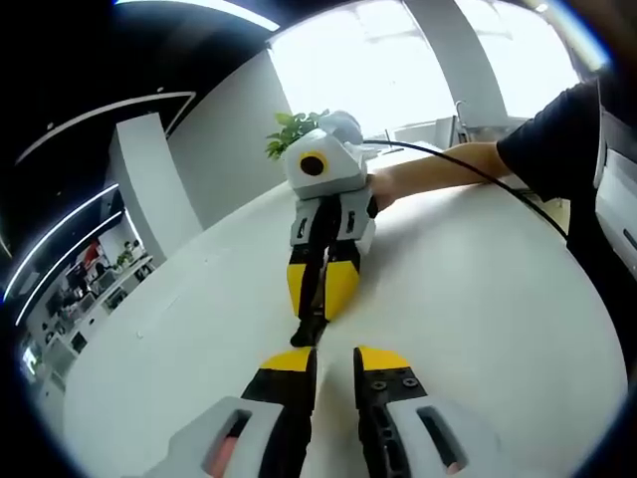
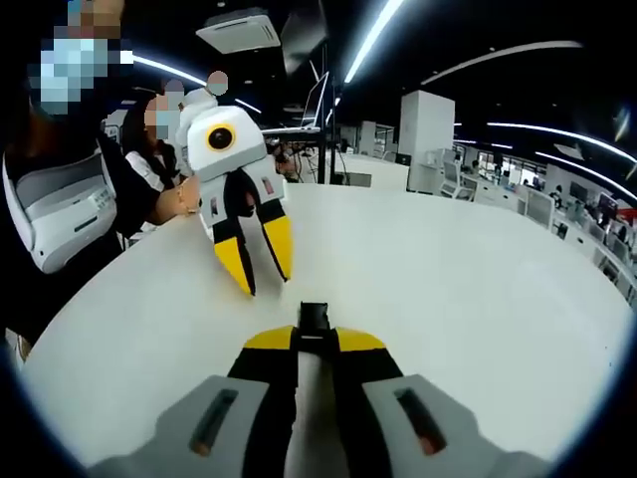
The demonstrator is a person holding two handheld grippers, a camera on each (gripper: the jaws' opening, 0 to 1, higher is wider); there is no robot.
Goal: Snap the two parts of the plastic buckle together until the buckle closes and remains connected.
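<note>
two grippers faced each other across the white round table [image 2: 478, 299]. in the right gripper view the right gripper [image 2: 316, 340] had its yellow-tipped jaws drawn in narrow on a black buckle part [image 2: 315, 317], which stuck out just past the tips, low over the tabletop. the left gripper [image 2: 256, 264] sat opposite, jaws spread partway with nothing between them that we could see, tips pointing down at the table, near the buckle part but apart from it. in the left gripper view the left gripper [image 1: 332, 360] showed a plain gap between its tips, and the right gripper [image 1: 320, 289] ahead pinched the same black buckle part [image 1: 310, 329] at its tips. we saw only that one buckle piece; whether it was one half or both, we couldn't tell. a hand [image 1: 381, 186] held the right gripper from behind, with a black cable [image 1: 498, 181] trailing over the forearm.
</note>
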